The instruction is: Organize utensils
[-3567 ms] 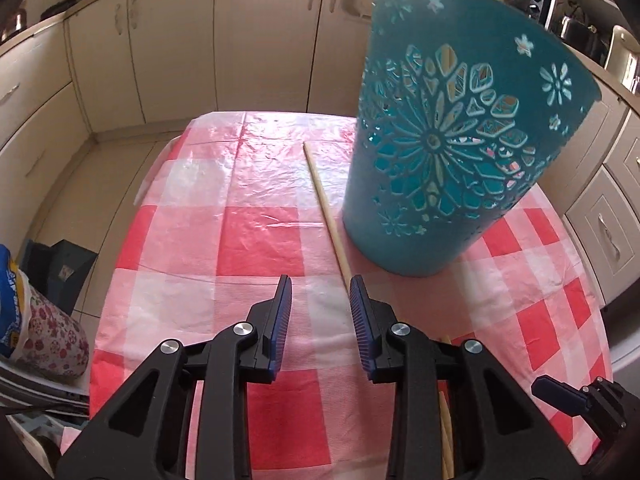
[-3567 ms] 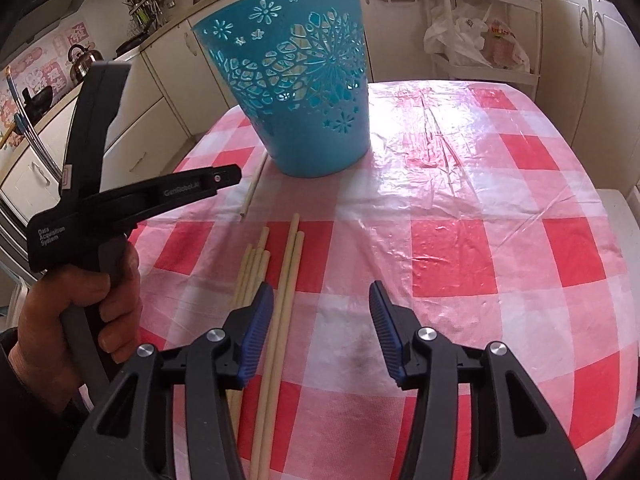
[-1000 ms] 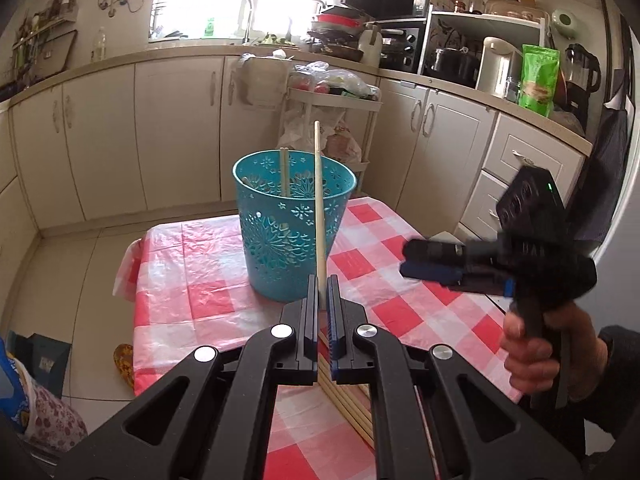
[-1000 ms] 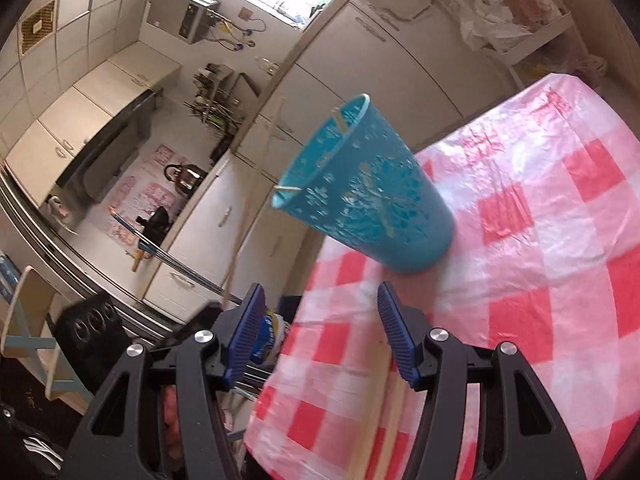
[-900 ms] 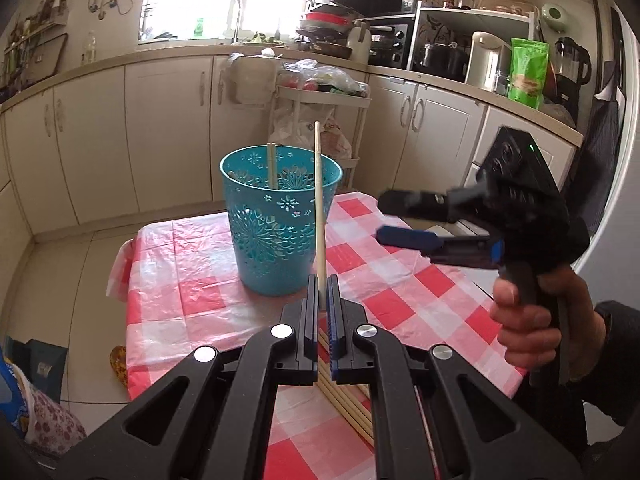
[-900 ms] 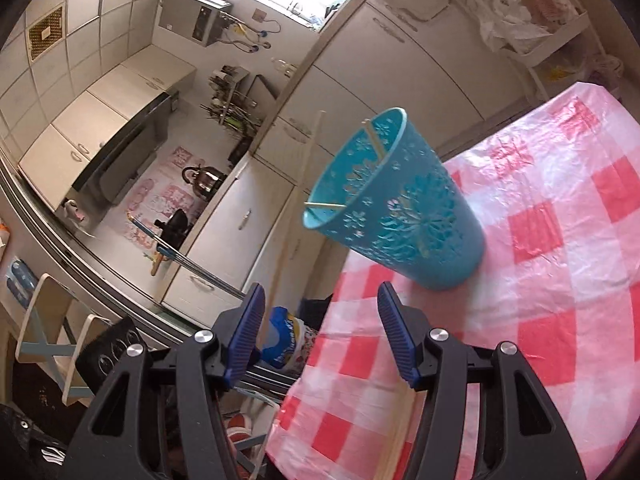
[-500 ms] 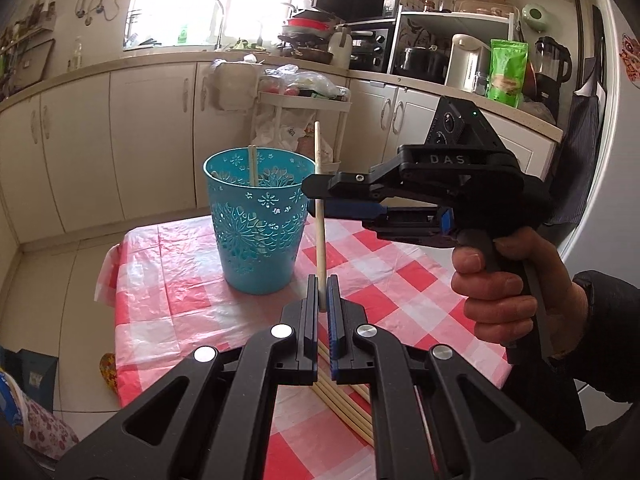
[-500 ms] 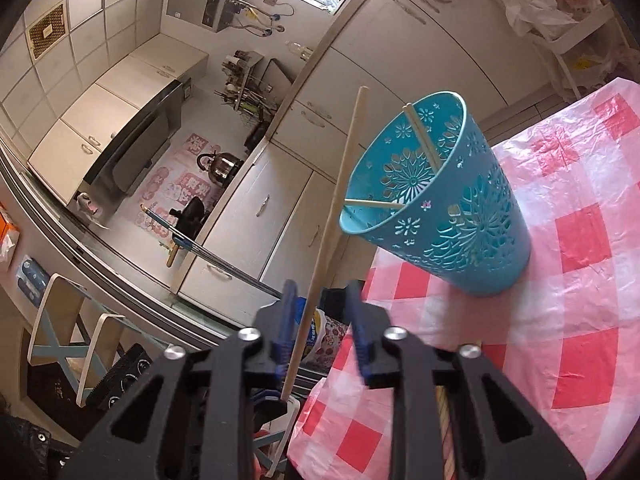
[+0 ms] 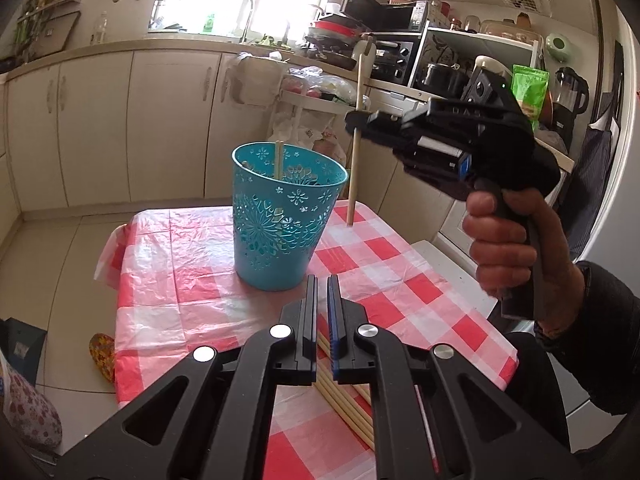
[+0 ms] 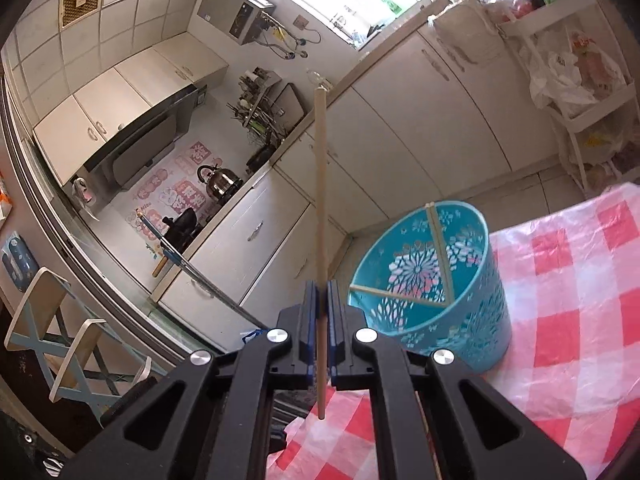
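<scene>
A teal cut-out basket [image 9: 285,220] stands on the red-checked table [image 9: 400,276] with wooden sticks leaning inside it [image 10: 438,256]. My right gripper [image 10: 321,300] is shut on a long wooden stick [image 10: 320,200], held upright in the air to the right of the basket; it also shows in the left wrist view [image 9: 357,120]. My left gripper [image 9: 322,284] has its jaws close together with nothing between them, above several sticks [image 9: 344,400] lying on the table.
Cream kitchen cabinets [image 9: 96,128] and a counter with appliances [image 9: 400,20] surround the table. A white trolley with bags [image 10: 572,76] stands behind it. A floral bag [image 9: 24,412] sits on the floor at left.
The stick has passed from my left gripper to my right gripper. The right gripper closed on it and carried it right and up; the left gripper let go and holds nothing.
</scene>
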Tool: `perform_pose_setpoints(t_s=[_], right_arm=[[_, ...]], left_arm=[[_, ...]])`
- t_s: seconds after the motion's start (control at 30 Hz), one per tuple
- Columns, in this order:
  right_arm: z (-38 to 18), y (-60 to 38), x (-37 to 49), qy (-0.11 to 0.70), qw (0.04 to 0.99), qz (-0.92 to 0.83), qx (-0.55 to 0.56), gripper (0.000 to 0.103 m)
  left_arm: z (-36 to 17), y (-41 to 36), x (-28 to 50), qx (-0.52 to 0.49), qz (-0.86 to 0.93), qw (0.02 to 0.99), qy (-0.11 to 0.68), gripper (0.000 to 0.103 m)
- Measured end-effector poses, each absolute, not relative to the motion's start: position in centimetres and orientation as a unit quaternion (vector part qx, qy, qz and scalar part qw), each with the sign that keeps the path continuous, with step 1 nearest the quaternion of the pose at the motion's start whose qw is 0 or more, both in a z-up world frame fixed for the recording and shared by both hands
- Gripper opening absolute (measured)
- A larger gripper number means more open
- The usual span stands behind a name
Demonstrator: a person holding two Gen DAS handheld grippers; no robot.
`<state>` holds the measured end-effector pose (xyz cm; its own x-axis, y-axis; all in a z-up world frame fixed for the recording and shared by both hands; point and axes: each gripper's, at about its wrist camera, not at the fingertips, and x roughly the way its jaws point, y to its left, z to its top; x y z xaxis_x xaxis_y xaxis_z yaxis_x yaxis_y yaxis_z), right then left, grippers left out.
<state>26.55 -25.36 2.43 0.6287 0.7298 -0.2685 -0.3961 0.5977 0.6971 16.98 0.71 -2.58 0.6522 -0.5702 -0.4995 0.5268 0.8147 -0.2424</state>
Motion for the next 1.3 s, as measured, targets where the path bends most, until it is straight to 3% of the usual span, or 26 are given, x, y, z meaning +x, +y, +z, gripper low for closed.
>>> perform_pose_setpoints(t_s=[0.37,0.57,0.63,0.7,0.87,1.0,1.13,1.3], right_arm=[[3.7,-25.2,30.9,0.237,0.910,0.240,0.239,0.006],[0.6,-22.9,33.2,0.269,0.929,0.190,0.171,0.007],[-0.5,-22.6,33.0,0.288,0.925,0.186,0.164,0.027],[-0.5,-22.7,31.7,0.280,0.929,0.181,0.161,0.037],[-0.6,-24.0,26.0,0.282,0.927,0.177,0.171,0.038],[-4.6,-23.5,21.5,0.367,0.903,0.171,0.142,0.037],[-9.8,-22.6,18.8,0.442,0.870,0.172,0.133,0.024],[-10.9,-21.6,18.5,0.447,0.867,0.175,0.132,0.023]], left_arm=[[-5.5,1.8,17.9,-0.055,-0.283,0.900,0.328,0.005],[-7.1,0.9,17.7,-0.041,-0.280,0.889,0.361,0.018],[-7.7,0.6,17.6,-0.039,-0.279,0.884,0.374,0.019],[-8.2,0.2,17.6,-0.036,-0.274,0.879,0.389,0.020],[-9.4,-0.9,17.5,-0.029,-0.262,0.868,0.420,0.021],[-10.5,-1.4,17.6,-0.046,-0.255,0.857,0.445,0.021],[-11.2,-2.2,17.7,-0.054,-0.243,0.851,0.462,0.021],[-11.5,-2.9,17.9,-0.054,-0.224,0.850,0.473,0.021]])
